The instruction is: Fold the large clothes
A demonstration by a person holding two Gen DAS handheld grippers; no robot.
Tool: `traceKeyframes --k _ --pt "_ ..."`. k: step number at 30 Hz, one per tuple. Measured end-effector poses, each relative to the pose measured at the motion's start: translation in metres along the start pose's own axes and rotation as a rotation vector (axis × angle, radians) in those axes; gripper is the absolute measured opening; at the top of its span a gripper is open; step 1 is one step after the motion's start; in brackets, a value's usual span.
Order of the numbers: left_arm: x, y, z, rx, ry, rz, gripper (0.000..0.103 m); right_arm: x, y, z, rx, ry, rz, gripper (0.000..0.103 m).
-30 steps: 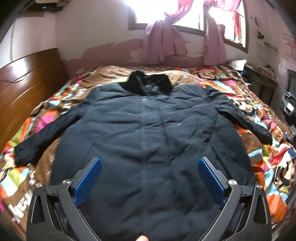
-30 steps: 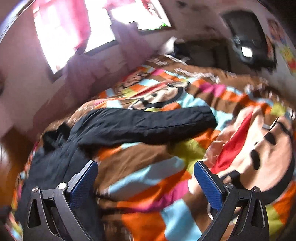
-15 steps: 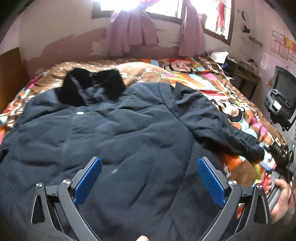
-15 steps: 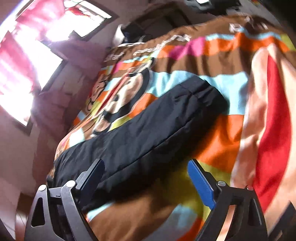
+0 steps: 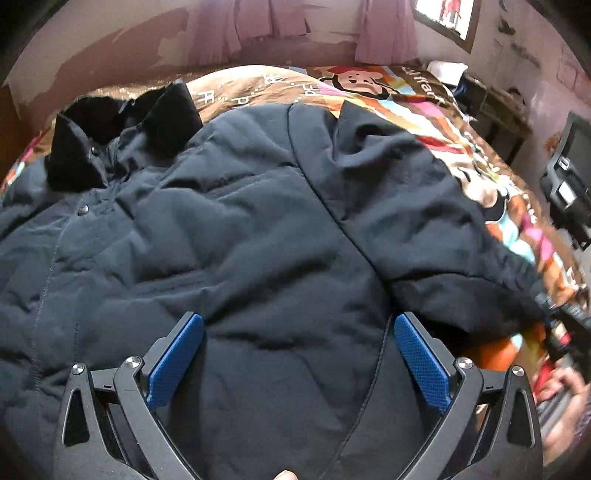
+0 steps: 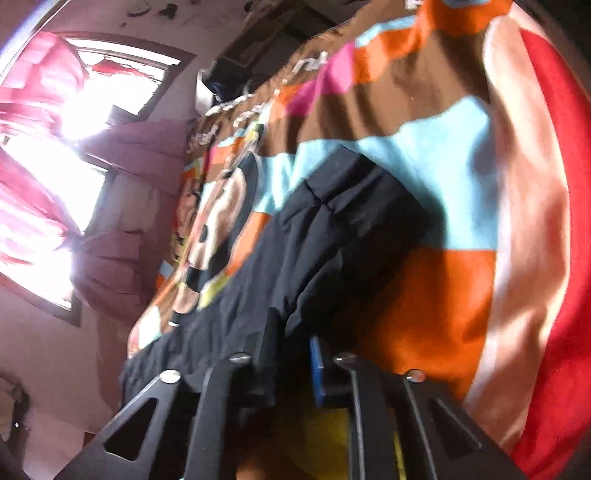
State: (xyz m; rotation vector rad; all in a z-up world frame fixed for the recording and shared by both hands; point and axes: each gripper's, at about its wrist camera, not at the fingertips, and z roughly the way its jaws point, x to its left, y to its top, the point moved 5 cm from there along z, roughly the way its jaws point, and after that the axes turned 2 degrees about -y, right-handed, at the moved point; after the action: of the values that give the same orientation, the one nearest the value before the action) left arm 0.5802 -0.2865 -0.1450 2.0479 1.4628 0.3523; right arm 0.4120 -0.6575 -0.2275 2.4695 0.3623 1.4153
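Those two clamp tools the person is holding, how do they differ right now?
The left gripper has its jaws wide apart over the coat's body, holding nothing. The right gripper has just been closing and is pinched shut on the coat's sleeve near the cuff. Both have black frames and blue pads.

A bright bedspread (image 5: 424,122) with a cartoon monkey (image 5: 352,79) covers the bed. Pink curtains (image 5: 255,22) hang by the window (image 6: 55,155). A dark desk (image 5: 495,110) stands near the wall.
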Motion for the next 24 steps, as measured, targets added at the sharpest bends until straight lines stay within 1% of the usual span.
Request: traceKeyframes --k 1,3,5,7,9,11,13,14,15,16,19,20,21,22,24 --pt "0.001 -0.001 -0.002 0.007 0.003 0.000 0.101 0.008 0.002 -0.004 -0.017 0.011 -0.025 0.008" --pt "0.003 -0.003 -0.009 0.027 -0.005 -0.004 0.101 0.033 0.007 -0.021 -0.068 0.040 -0.114 0.007" --pt "0.009 -0.005 -0.025 0.013 0.000 0.003 0.101 0.060 0.008 -0.039 -0.124 0.060 -0.209 0.007" --pt "0.014 -0.009 -0.044 -0.009 0.027 0.025 0.101 0.088 0.007 -0.054 -0.164 0.081 -0.296 0.007" --pt "0.025 -0.016 -0.063 -0.017 0.039 0.035 0.101 0.120 0.000 -0.071 -0.194 0.106 -0.387 0.007" --pt "0.036 -0.024 -0.081 -0.021 0.046 0.029 0.101 0.164 -0.017 -0.092 -0.226 0.124 -0.545 0.006" --pt "0.050 -0.029 -0.101 -0.030 0.043 0.002 0.101 0.202 -0.036 -0.108 -0.253 0.140 -0.664 0.007" --pt "0.057 -0.031 -0.110 -0.037 0.041 -0.016 0.101 0.225 -0.048 -0.115 -0.260 0.159 -0.727 0.007" --pt "0.070 -0.035 -0.124 -0.051 0.036 -0.046 0.101 0.241 -0.058 -0.118 -0.262 0.170 -0.765 0.006" --pt "0.077 -0.034 -0.133 -0.061 0.028 -0.068 0.101 0.266 -0.075 -0.125 -0.264 0.189 -0.827 0.007" --pt "0.105 -0.038 -0.166 -0.105 0.003 -0.131 0.101 0.316 -0.124 -0.134 -0.258 0.231 -0.982 0.006" --pt "0.115 -0.040 -0.178 -0.122 -0.003 -0.145 0.101 0.330 -0.144 -0.137 -0.254 0.246 -1.032 0.006" --pt "0.125 -0.045 -0.189 -0.136 -0.006 -0.157 0.101 0.347 -0.170 -0.140 -0.246 0.266 -1.104 0.006" --pt "0.136 -0.051 -0.201 -0.149 -0.008 -0.168 0.101 0.358 -0.186 -0.139 -0.239 0.278 -1.145 0.006" --pt "0.156 -0.059 -0.219 -0.166 -0.016 -0.190 0.101 0.378 -0.238 -0.144 -0.210 0.326 -1.262 0.006"
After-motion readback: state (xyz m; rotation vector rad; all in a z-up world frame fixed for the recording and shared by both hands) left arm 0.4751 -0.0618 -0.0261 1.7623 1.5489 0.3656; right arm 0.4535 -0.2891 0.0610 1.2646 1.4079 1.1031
